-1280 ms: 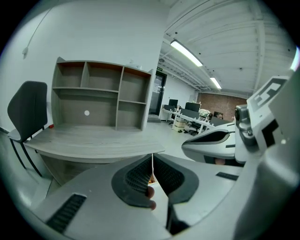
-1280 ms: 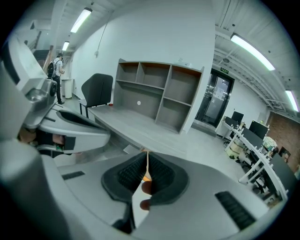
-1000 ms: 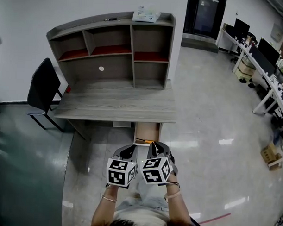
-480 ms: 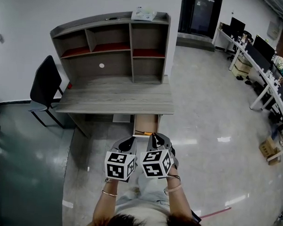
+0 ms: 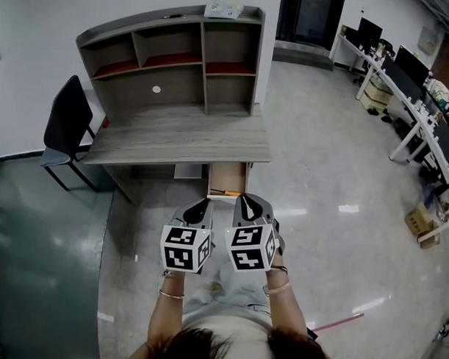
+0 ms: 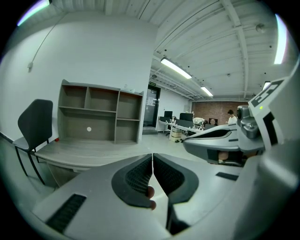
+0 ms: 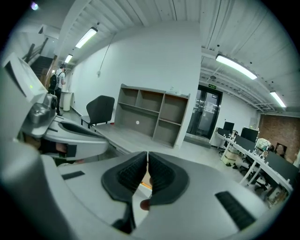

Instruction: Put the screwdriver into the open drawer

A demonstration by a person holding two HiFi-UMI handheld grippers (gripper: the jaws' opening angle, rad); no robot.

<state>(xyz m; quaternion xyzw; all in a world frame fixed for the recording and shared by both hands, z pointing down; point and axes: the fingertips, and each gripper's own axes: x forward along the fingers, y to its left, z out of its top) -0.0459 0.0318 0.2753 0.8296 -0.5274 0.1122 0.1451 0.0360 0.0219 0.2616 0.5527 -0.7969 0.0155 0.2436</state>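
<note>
The open drawer (image 5: 228, 178) juts out from under the grey desk (image 5: 178, 140), right of its middle. The screwdriver (image 5: 225, 191), with an orange handle, lies across the drawer's front end. Both grippers hover side by side just in front of the drawer, above the floor. My left gripper (image 5: 201, 204) is shut with nothing in it, as the left gripper view (image 6: 152, 155) confirms. My right gripper (image 5: 244, 201) is also shut and empty, its tips (image 7: 147, 153) closed. A sliver of orange from the screwdriver (image 7: 146, 185) shows below the right jaws.
A shelf hutch (image 5: 173, 59) stands on the desk's back, with a white box (image 5: 223, 7) on top. A black chair (image 5: 63, 129) stands at the desk's left. Office desks with monitors (image 5: 404, 78) line the far right, and glossy floor (image 5: 334, 186) spreads between.
The desk and drawer have slid up in the head view as the camera shifted. Both grippers stay shut, close together in front of the drawer. The screwdriver has not moved.
</note>
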